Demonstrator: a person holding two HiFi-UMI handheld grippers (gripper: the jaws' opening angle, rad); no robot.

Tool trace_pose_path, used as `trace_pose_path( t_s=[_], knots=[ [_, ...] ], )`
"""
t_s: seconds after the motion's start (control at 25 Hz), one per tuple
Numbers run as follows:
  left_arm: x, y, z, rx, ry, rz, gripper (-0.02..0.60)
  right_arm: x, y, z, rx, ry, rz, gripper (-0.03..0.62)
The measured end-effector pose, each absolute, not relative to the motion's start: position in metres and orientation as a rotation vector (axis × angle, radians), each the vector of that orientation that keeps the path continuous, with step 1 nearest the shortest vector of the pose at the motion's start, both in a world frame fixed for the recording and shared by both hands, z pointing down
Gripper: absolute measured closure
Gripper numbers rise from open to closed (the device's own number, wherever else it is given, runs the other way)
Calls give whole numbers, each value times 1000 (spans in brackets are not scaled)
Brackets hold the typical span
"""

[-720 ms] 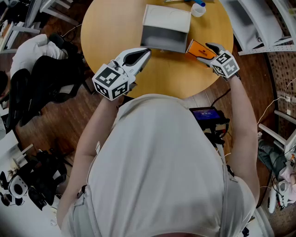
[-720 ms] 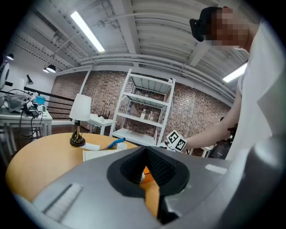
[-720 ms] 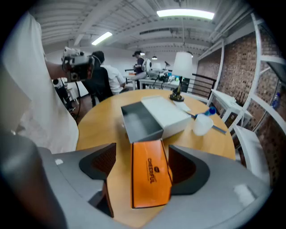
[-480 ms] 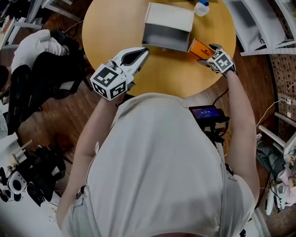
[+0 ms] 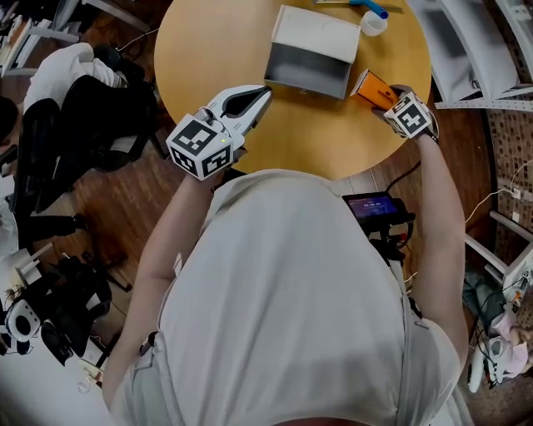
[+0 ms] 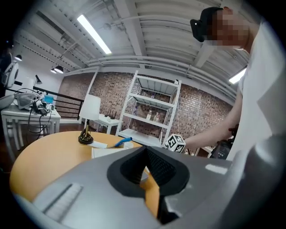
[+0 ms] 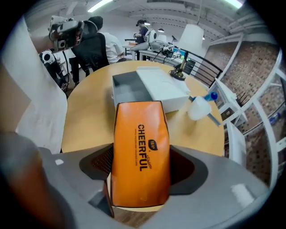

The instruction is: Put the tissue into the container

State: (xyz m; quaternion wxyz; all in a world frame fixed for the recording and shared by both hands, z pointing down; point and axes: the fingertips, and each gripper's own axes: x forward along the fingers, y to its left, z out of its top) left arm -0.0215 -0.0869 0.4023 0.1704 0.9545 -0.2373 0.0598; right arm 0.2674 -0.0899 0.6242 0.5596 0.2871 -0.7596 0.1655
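The tissue is an orange pack [image 7: 140,147] printed CHEERFUL, and my right gripper [image 7: 140,174] is shut on its sides, holding it above the table edge. In the head view the pack [image 5: 371,86] sits just right of the container [image 5: 310,73], a grey open box with a white lid [image 5: 318,33] folded back behind it. The box [image 7: 129,91] lies straight ahead of the pack. My left gripper [image 5: 261,93] hovers over the near table edge left of the box, its jaws shut with nothing in them [image 6: 145,152].
The round wooden table [image 5: 225,50] also carries a small white bottle [image 5: 373,22] with a blue pen beside it, far right of the box. Chairs draped with clothes [image 5: 75,91] stand at the left. A metal shelf [image 5: 475,42] is at the right.
My right gripper with the orange pack has edged slightly closer to the box. The left gripper has kept its place.
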Motion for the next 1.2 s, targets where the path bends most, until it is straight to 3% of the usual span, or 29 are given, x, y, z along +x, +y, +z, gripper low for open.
trace_pose_path(
  t_s=[0.24,0.48,0.92,1.2],
  knots=[
    [-31,-87,405,2694,-696,134,581,178,-140,558,633,-1960,226,235],
    [-59,-91,410,2646,-781,102,581,85,-165,599,502,-1954,213,235],
    [-93,-87,425,2595,-839,100,581,69,-175,665,443,-1841,245,223],
    [-84,-87,422,2615,-807,107,581,75,-172,610,520,-2006,228,218]
  ],
)
